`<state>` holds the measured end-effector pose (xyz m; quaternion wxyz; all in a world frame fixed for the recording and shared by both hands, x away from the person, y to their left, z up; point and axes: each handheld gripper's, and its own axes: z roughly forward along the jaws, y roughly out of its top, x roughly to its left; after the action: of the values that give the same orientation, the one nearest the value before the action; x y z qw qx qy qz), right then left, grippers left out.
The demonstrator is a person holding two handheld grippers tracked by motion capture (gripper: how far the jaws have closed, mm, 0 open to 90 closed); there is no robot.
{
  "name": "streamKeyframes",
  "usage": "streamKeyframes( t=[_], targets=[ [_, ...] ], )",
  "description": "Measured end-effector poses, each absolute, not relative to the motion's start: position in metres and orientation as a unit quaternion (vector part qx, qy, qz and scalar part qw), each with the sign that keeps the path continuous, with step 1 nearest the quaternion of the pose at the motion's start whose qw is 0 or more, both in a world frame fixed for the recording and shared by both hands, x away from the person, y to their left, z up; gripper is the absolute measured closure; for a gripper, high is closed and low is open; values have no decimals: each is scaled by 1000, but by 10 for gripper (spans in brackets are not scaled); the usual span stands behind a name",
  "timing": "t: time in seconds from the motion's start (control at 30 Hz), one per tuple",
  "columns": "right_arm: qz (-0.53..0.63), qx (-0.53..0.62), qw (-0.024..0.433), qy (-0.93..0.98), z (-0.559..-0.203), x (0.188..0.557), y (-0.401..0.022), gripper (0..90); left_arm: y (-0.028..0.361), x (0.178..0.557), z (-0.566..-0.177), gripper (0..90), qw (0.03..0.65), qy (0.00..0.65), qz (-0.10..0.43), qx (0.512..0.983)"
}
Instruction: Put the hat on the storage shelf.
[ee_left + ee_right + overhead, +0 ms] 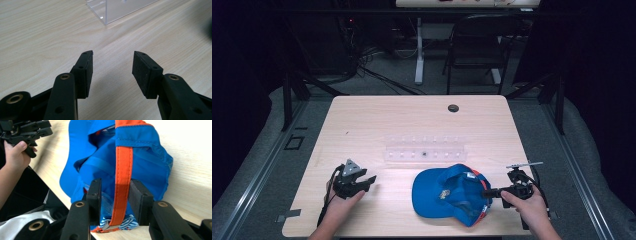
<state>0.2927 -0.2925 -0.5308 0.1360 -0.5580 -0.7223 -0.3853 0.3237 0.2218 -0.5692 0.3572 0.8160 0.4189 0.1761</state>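
The blue fabric cap with an orange strap (451, 195) is laid upside down on the pale wooden tabletop (377, 115). The right gripper (115, 195) is held with fingers spread around the strap, unpinched. The left gripper (112, 70) is kept spread, empty.

No lettering is legible anywhere — the cap (452, 195) emblem too small to read

The left gripper (368, 181) rested low near the person's side, held from beneath by the left hand (343, 200), its jaws standing wide apart with nothing between them. The right gripper (486, 193) lay level, pointing leftward, gripped by the right hand (526, 201); its jaws stood parted, pads not pressing.
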Motion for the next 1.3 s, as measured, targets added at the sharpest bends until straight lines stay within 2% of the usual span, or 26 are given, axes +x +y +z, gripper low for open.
streamKeyframes(
  t=[0.53,1.3],
  targets=[
    [-379,-551,129,-732,-518,296,-284,757,223,324,-569,516,359,420,176,815],
    [-333,-544,107,-762,-492,303,-275,774,222,324,-570,516,359,419,178,815]
  ],
)
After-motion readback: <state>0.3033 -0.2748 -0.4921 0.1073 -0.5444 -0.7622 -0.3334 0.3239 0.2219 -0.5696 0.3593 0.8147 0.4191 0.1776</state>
